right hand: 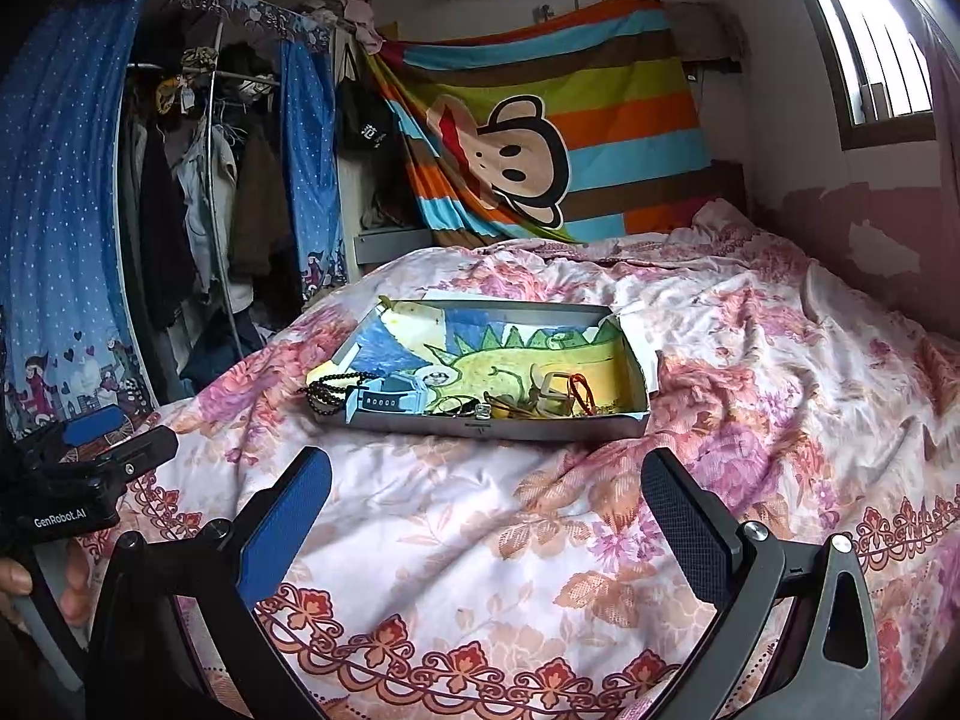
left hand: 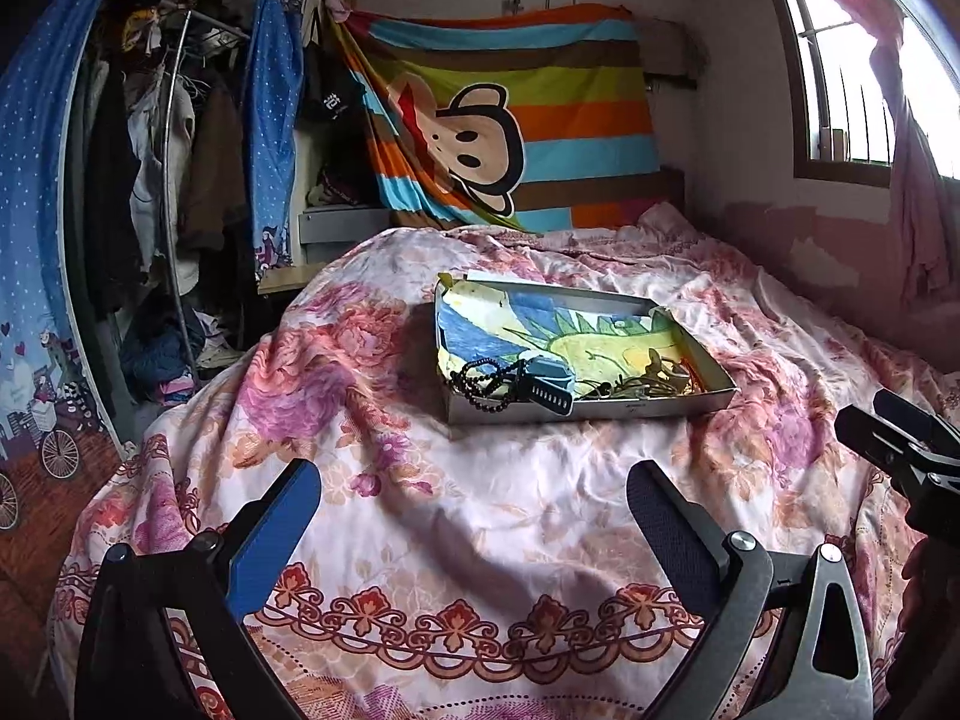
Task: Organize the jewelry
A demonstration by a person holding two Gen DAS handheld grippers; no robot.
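Observation:
A shallow grey box (left hand: 591,411) (right hand: 498,427) lined with a dinosaur drawing lies on the floral bed cover. At its near left corner a black bead string (left hand: 480,381) (right hand: 330,390) drapes over the rim beside a dark watch (left hand: 549,387) (right hand: 384,399). A tangle of thin chains and small pieces (left hand: 654,381) (right hand: 540,399) fills the near right corner. My left gripper (left hand: 474,495) hovers open over the cover, short of the box. My right gripper (right hand: 489,489) is likewise open and holds nothing, just in front of the box.
The floral bed cover (left hand: 510,540) (right hand: 480,540) is rumpled around the box. An open wardrobe with hanging clothes (left hand: 162,180) stands left of the bed. A striped monkey blanket (left hand: 510,114) hangs behind. A window (left hand: 858,60) is at right. A hand (right hand: 36,594) grips the other tool.

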